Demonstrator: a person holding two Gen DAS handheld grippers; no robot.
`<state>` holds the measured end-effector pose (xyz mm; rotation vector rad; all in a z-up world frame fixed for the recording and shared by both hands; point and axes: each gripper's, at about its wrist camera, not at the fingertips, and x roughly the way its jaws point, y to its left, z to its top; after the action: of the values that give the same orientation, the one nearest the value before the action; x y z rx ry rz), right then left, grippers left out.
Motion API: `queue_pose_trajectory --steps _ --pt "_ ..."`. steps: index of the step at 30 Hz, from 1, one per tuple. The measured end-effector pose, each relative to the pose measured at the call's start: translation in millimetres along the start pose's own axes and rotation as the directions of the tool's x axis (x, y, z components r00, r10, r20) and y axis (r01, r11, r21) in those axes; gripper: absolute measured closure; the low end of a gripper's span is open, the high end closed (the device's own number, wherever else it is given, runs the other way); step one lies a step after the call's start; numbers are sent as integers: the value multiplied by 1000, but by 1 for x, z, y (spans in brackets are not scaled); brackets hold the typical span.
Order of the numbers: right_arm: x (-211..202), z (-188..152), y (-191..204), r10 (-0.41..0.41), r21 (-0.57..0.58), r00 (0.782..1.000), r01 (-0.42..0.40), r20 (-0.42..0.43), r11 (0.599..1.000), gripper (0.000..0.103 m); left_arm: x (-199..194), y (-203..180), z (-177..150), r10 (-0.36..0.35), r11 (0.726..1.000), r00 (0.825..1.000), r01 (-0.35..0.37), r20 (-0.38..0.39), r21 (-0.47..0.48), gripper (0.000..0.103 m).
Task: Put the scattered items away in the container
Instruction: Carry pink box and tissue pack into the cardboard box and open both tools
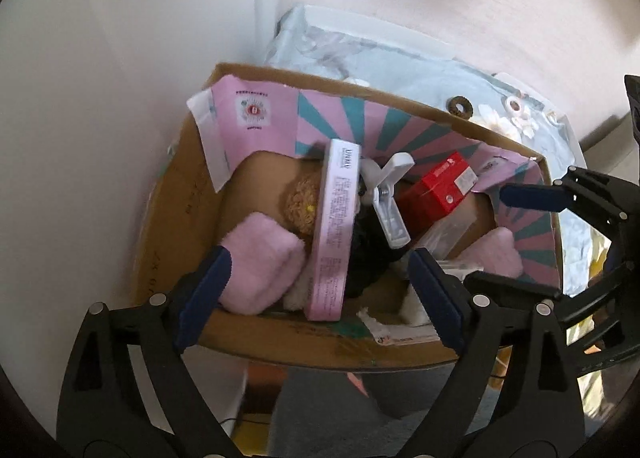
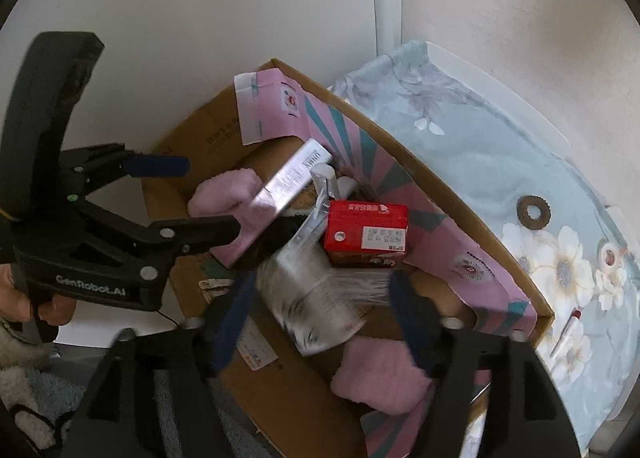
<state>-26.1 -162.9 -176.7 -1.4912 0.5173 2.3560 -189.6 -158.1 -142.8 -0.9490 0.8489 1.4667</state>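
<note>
Cardboard box [image 1: 176, 218] sits on the floor in a corner, walls on its left and far sides, w/ a bed [image 2: 500, 162] in pale floral cover along its right side. Pink-and-teal printed sheet [image 1: 360, 118] lines the box's far and right inner walls. Inside: long pink carton [image 1: 334, 226] lying diagonally, far end propped up; white plastic clip [image 1: 386, 198] just right of it; red carton [image 2: 366, 232] toward the far right corner; a pink fluffy sock [image 1: 260, 262] near left, a second pink sock [image 2: 380, 372] near right; brownish fuzzy thing [image 1: 302, 202] part hidden under the long carton. Left gripper [image 1: 320, 294] hangs over the box's near edge, jaws wide, nothing between them; left pad is right by the near-left sock, contact can't tell. Right gripper [image 2: 320, 318] is over the box's right half, jaws apart; a clear crinkly packet [image 2: 320, 290] lies between them, blurred, and the pads don't look to be pressing on it. Still on the bed: a brown ring [image 2: 534, 214], a small roll of tape [image 2: 610, 256] and a thin red-and-white stick [image 2: 566, 332], all well apart from the box. In the right wrist view a hand [image 2: 24, 298] grips the left gripper's handle at the left edge.
</note>
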Motion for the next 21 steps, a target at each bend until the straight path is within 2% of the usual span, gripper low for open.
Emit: queue_pose_trajectory --steps 1,13,21 --pt "-1 -1 0 0 4 1000 0 8 1000 27 0 -1 1 6 1000 1000 -6 -2 3 13" --pt "-16 -7 -10 -26 49 999 24 36 999 27 -12 -10 4 -9 1000 1000 9 7 -10 13" --pt "-40 -16 -20 -35 91 994 26 103 995 27 -26 -23 17 -17 1000 999 17 29 10 13"
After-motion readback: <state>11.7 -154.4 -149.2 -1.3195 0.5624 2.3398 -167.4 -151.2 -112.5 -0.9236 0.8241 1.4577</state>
